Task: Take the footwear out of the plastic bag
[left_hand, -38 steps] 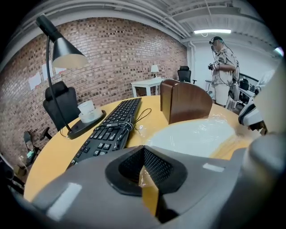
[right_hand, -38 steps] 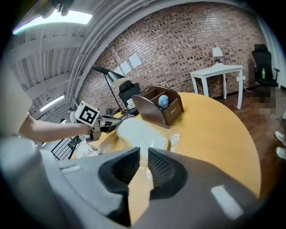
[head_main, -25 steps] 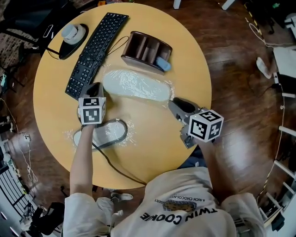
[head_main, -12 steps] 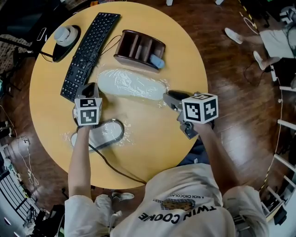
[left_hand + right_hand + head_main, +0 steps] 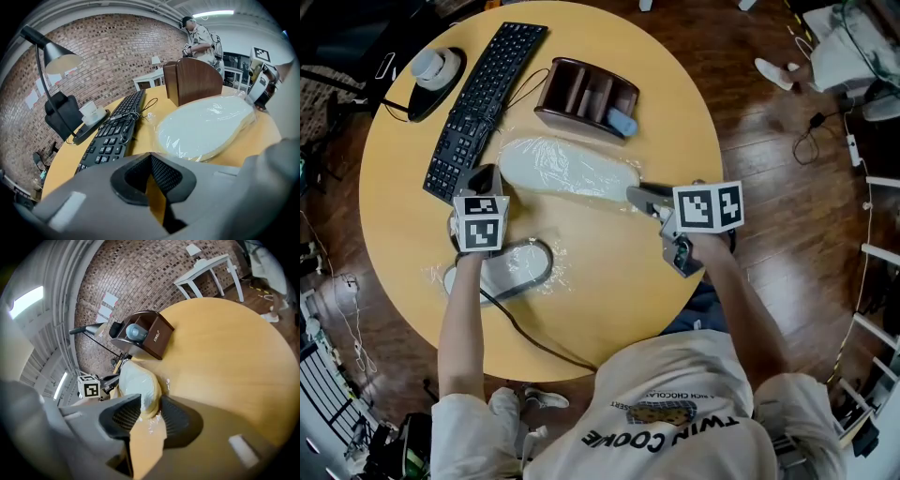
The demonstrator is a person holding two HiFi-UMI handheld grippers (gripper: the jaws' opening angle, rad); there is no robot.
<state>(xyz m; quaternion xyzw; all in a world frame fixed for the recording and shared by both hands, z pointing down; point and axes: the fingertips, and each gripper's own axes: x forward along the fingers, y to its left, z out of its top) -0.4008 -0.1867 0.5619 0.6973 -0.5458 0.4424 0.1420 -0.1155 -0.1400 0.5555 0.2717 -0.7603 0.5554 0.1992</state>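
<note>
2 bagged slippers (image 5: 569,169) on round table (image 5: 609,272)

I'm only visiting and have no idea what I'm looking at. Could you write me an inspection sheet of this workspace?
Surface: round wooden table.
Job's things: white slipper in a plastic bag, mid-table; second bagged slipper beside the person's left arm.
Clutter: keyboard, brown organizer, lamp base.
Grippers: left gripper open, nothing between its jaws; right gripper jaws have just been opening, white slipper's end between them.
Cables: dark cable runs off the near edge.
Surroundings: wooden floor, brick wall.
</note>
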